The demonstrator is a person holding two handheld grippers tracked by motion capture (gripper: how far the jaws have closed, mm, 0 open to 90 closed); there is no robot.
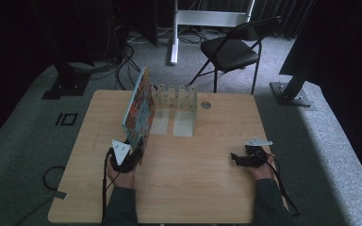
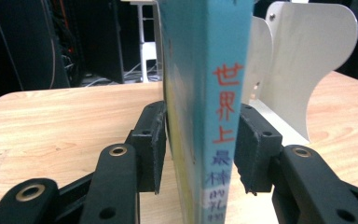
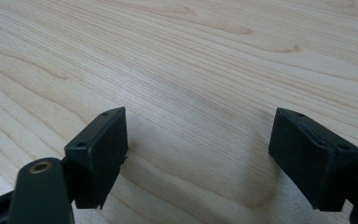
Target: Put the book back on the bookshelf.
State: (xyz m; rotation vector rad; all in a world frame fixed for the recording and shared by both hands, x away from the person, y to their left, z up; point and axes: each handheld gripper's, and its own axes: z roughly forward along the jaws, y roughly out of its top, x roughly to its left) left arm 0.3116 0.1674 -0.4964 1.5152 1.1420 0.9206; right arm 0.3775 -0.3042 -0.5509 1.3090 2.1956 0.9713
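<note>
Here, the left gripper point(image 2: 198, 151) pinches the spine of a book point(image 2: 205, 93), which stands upright on the table point(image 1: 193, 188) at its left side, just left of a white bookend rack point(image 1: 176, 101). Far right, the right gripper point(image 3: 214, 154) rests spread, holding nothing.

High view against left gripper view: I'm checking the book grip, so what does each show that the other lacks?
High view: the colourful cover of the book, the right gripper apart over the table, a black chair behind. Left gripper view: red and blue lettering on the spine, fingers against both sides. Both: the left gripper holding the book, white bookends beside it.
</note>
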